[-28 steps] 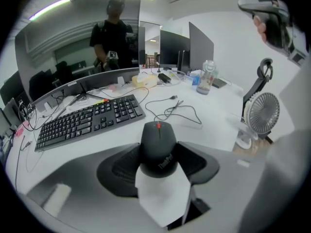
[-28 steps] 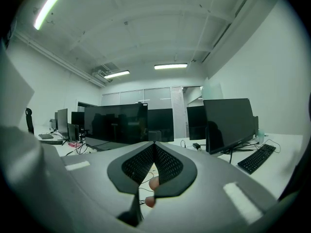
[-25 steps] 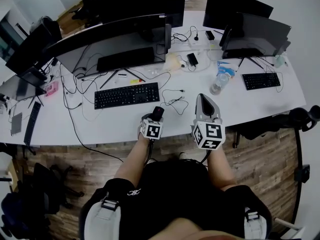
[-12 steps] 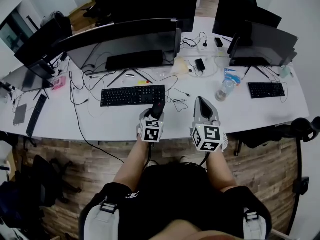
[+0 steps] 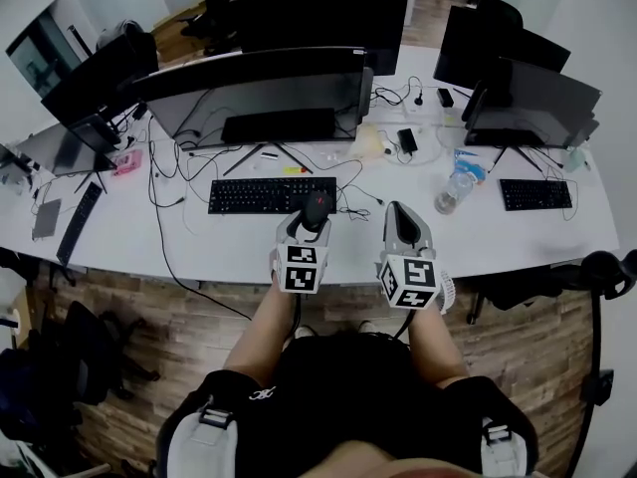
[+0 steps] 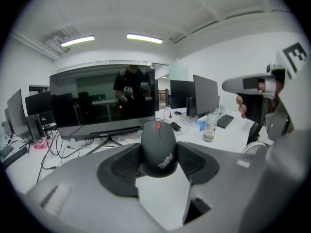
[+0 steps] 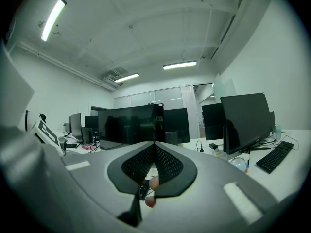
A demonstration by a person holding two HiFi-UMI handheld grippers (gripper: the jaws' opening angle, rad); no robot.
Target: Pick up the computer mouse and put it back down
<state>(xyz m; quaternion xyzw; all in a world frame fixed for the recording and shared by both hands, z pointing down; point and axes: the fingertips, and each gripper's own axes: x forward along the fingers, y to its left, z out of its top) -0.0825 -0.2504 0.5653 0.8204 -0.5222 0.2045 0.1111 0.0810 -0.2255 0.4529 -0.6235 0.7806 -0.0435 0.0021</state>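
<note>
A dark grey computer mouse (image 6: 158, 148) with a red scroll wheel is clamped between the pads of my left gripper (image 6: 158, 160), held in the air above the white desk. From the head view the mouse (image 5: 317, 208) sits at the tip of the left gripper (image 5: 313, 215), just in front of the black keyboard (image 5: 269, 194). My right gripper (image 5: 397, 218) hovers beside it to the right, over the desk's front edge. Its jaws (image 7: 154, 155) are pressed together with nothing between them.
On the white desk (image 5: 199, 252) stand several monitors (image 5: 269, 96), a second keyboard (image 5: 535, 194) at the right, a water bottle (image 5: 451, 189), a phone (image 5: 407, 140) and loose cables (image 5: 169, 182). Office chairs stand to the left and right on the wooden floor (image 5: 149, 327).
Both grippers have drifted slightly toward the keyboard, and the left one still carries the mouse. The head view has shifted, so the desk sits lower and more to the right.
</note>
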